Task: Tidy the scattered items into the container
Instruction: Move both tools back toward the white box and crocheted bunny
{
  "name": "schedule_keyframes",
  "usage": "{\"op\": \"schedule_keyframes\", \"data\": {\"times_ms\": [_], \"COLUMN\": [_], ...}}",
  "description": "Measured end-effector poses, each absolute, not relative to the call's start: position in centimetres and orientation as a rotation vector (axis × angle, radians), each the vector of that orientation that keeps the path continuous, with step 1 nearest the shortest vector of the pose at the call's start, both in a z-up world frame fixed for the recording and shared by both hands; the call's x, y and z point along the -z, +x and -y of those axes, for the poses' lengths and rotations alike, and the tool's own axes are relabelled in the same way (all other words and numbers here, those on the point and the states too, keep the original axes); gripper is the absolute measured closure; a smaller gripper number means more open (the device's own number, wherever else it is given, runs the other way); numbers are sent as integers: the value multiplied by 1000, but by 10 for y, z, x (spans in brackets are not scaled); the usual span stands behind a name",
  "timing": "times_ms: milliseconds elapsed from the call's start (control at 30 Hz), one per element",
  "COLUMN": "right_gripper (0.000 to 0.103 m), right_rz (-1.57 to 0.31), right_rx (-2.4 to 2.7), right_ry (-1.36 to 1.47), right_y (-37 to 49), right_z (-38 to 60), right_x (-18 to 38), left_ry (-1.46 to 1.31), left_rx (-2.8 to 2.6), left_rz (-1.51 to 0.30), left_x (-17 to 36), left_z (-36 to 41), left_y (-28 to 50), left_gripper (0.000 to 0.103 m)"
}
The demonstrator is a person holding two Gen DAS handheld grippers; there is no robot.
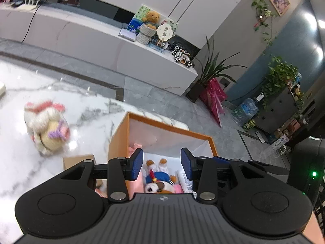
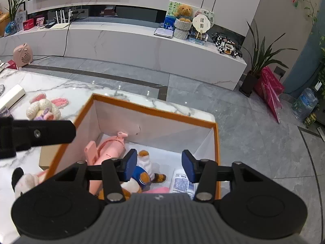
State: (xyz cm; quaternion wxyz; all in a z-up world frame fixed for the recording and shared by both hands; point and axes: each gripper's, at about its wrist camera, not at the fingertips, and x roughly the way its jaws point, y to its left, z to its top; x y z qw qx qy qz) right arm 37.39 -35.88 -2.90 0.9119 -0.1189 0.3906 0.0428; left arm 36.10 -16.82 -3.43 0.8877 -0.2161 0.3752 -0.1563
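An orange box [image 2: 217, 152] with white inside walls stands on the marble table; it also shows in the left wrist view [image 1: 118, 140]. Inside lie a pink toy [image 2: 109, 150], a plush dog in blue clothes [image 2: 142, 172] and a white tube [image 2: 180, 181]. My right gripper [image 2: 159, 167] hangs open and empty over the box. My left gripper [image 1: 161, 165] is open and empty above the plush dog [image 1: 160, 180]. A crocheted bunny [image 2: 44, 107] lies on the table left of the box, blurred in the left wrist view [image 1: 46, 126]. Another plush [image 2: 24, 181] lies near the box's left front.
A brown cardboard piece [image 2: 47, 156] lies against the box's left side. A white flat box [image 2: 12, 98] sits at the table's far left. The left gripper's black body [image 2: 36, 134] reaches in from the left. The table edge drops to grey floor [image 2: 254, 142] on the right.
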Motion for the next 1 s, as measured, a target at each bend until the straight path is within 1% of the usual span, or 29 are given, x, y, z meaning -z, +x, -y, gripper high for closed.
{"op": "schedule_keyframes", "data": {"times_ms": [267,467,600,700,767,1000], "right_gripper": [49,48,47,47,46,46], "right_rz": [-773,-759,-746,-744,-746,-765], "right_rx": [-105,-142,-168,-188,-205,-253], "right_ry": [-287,-322,-339,-318,-310,-267], "right_y": [374,376,379,385,389,400], "right_z": [329,295,272,257,244,205], "right_x": [10,5,4,7,11,30], "left_ry": [-449,-426,-361,-310,-264,-143], "left_rx": [283,249,227,219,215,225], "left_rz": [-715,-694,-685,-680,-674,-701], "left_x": [12,12,12,12,13,28], "left_z": [112,69,40,19,7,-30], "left_y": [372,372,371,369,367,363], "left_gripper": [55,55,55,55,53,53]}}
